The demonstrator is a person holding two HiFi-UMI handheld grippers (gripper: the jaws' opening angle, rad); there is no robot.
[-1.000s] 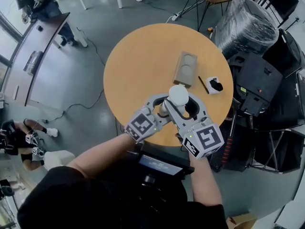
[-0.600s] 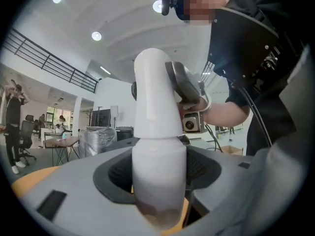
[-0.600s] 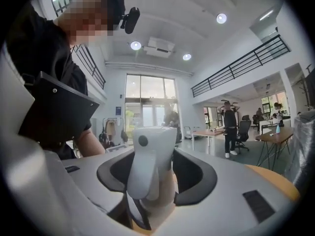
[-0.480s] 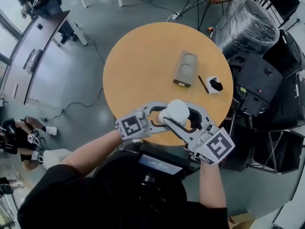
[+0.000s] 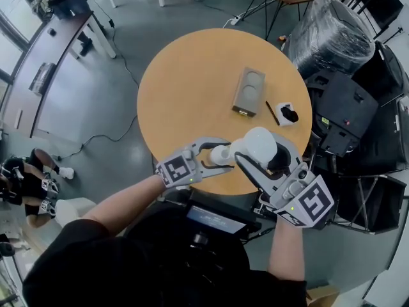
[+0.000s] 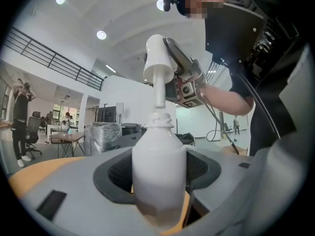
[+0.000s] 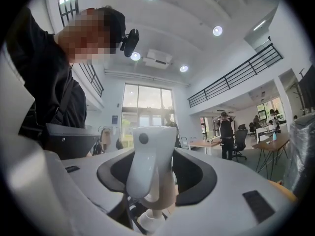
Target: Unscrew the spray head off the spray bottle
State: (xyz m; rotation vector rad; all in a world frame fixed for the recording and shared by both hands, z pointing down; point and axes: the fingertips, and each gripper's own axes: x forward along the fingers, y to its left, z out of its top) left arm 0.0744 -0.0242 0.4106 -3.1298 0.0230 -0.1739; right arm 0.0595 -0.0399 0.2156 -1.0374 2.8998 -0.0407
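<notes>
Table: round, orange-topped table (image 5: 185, 94) on a grey floor, nothing fancy.
Room: big open office. There's a plastic-wrapped bundle (image 5: 329, 34) off at 1 o'clock from the table and a long desk (image 5: 41, 75) way over at 9 o'clock.
Arms: both forearms are bare and reach in from 6 o'clock, and the tongs meet over the table's 5 o'clock edge.
Left tongs (image 5: 220, 154): clamped on the body of the white spray bottle (image 6: 158, 173), which stands upright between the pads.
Right tongs (image 5: 259, 149): gripping the white spray head (image 7: 150, 161), one pad on each side.
Spray head: sits clear above the bottle's threaded neck, with just its thin dip tube (image 6: 160, 95) running down into the opening.
Bottle: opaque white, so I can't tell what's in it.
Tray: brown oblong tray (image 5: 249, 91) with two round recesses, at 12 o'clock from the tongs.
Other bits: a dark pen (image 5: 273, 112) just beside the tray, plus a small white holder (image 5: 287, 114) with something black in it.
</notes>
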